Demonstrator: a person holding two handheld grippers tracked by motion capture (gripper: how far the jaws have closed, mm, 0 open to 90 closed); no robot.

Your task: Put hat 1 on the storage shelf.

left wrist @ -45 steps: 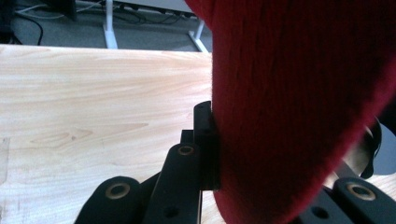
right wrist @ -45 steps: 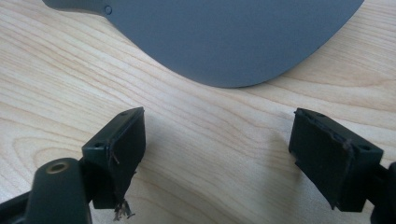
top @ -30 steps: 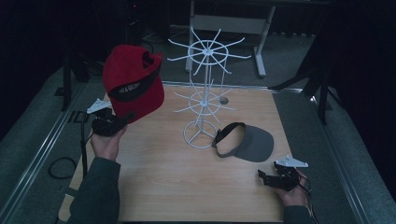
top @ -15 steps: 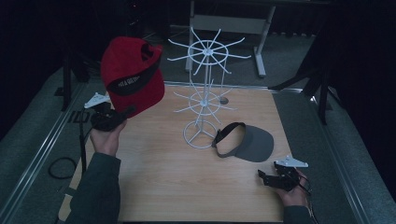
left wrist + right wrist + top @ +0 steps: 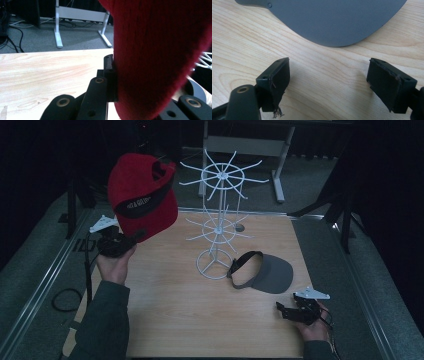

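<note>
The red fabric cap [image 5: 160, 57] hides the left gripper's [image 5: 131, 239] far jaw; both pinch its brim, raised above the wooden table [image 5: 175, 285]. One grey visor [image 5: 329, 20], partly cut off, lies just ahead of the right gripper [image 5: 328, 82], jaws spread. One white wire rack [image 5: 220, 220] stands between.

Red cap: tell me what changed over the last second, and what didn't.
The left gripper, shut on the red cap, raised it and carried it slightly toward the white rack. The grey visor, the rack and the open right gripper stayed put on the table.
</note>
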